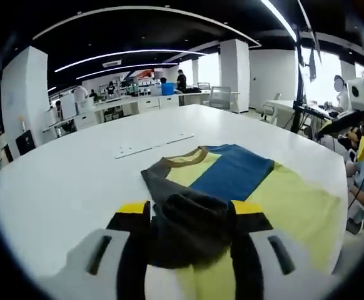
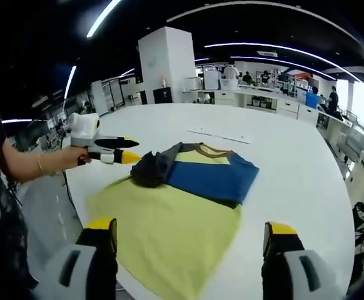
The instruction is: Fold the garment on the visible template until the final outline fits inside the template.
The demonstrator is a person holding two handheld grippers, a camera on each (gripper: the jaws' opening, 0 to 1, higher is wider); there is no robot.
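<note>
Yellow, blue and grey soft cloth T-shirt (image 2: 169, 231) limp, light; left hand-held gripper (image 1: 191, 234) pinching grey sleeve (image 1: 191, 231); right hand-held gripper (image 2: 191, 250) spread; take hold at hem edge.

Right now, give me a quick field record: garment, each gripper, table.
garment: yellow, blue and dark T-shirt, partly folded, flat on the table
left gripper: jaws shut on the dark sleeve, lifted off the shirt
right gripper: jaws open, holding nothing, above the shirt's yellow lower part
table: white table; flat white strip beyond the collar
template: cannot tell
</note>
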